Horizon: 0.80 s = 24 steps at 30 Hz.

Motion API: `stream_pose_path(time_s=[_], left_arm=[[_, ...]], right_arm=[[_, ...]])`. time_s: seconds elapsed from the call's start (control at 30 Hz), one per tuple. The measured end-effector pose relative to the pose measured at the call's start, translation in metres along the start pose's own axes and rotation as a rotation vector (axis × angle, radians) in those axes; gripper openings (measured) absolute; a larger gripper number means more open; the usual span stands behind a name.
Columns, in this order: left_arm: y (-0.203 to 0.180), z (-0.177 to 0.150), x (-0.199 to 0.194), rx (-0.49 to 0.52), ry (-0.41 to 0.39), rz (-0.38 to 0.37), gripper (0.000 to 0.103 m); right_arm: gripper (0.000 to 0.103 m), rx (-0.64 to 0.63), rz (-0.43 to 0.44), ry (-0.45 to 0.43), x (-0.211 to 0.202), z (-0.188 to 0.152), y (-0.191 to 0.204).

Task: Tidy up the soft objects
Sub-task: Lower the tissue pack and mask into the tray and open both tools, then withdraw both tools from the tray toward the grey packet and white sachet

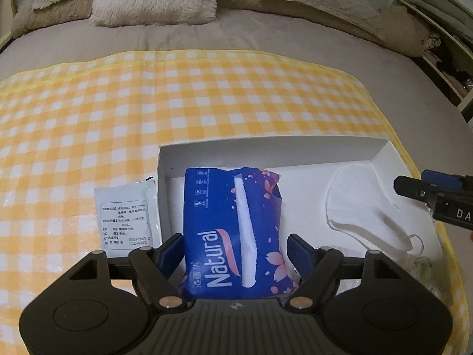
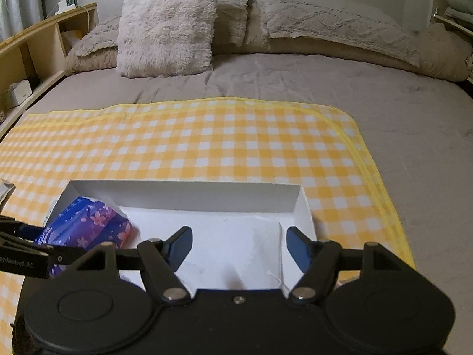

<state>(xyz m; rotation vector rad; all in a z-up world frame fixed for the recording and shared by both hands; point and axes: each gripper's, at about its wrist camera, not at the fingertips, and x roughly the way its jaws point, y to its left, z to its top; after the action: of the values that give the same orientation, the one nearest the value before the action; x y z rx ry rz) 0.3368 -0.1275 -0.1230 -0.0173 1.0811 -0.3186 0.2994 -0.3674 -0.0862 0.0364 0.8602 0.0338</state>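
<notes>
Blue floral tissue pack point(image 1: 233, 230) lies in white box point(image 1: 272, 148)

A: State the lighting.
B: Dim, warm indoor light. The white box point(image 1: 266, 151) interior is the brightest area and nearly washes out in the right wrist view; a soft shadow lies below its far wall.

A: State picture quality.
B: Strong fisheye bending curves the checked cloth point(image 2: 207, 136) edges. Frame corners go black. The pillows point(image 2: 165, 26) at top look soft and grainy.
</notes>
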Motion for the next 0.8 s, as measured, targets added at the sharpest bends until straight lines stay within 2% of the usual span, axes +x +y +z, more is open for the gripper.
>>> stream_pose_path(time_s=[0.13, 0.23, 0.3, 0.43, 0.53, 0.7, 0.8], left_arm=[[-0.003, 0.003, -0.003, -0.001, -0.01, 0.016, 0.075], [-0.005, 0.004, -0.015, 0.007, -0.054, 0.038, 0.072], [-0.008, 0.007, -0.021, 0.03, -0.095, 0.038, 0.061], [-0.016, 0.016, -0.025, 0.045, -0.146, -0.033, 0.05], [-0.024, 0.019, -0.02, 0.042, -0.139, -0.097, 0.041], [-0.043, 0.02, -0.003, 0.094, -0.081, -0.17, 0.041], [-0.048, 0.015, 0.012, 0.114, -0.05, -0.145, 0.041]], right_arm=[[0.071, -0.007, -0.011, 0.0, -0.005, -0.001, -0.004], [0.07, -0.004, -0.009, -0.008, -0.011, -0.001, -0.006], [0.069, 0.002, -0.002, -0.013, -0.014, -0.001, -0.007], [0.067, 0.009, 0.013, -0.016, -0.019, 0.0, -0.006], [0.063, 0.001, 0.028, -0.016, -0.021, 0.0, -0.004], [0.056, -0.012, 0.054, -0.007, -0.022, 0.001, 0.0], [0.055, -0.027, 0.066, -0.004, -0.022, 0.0, 0.002]])
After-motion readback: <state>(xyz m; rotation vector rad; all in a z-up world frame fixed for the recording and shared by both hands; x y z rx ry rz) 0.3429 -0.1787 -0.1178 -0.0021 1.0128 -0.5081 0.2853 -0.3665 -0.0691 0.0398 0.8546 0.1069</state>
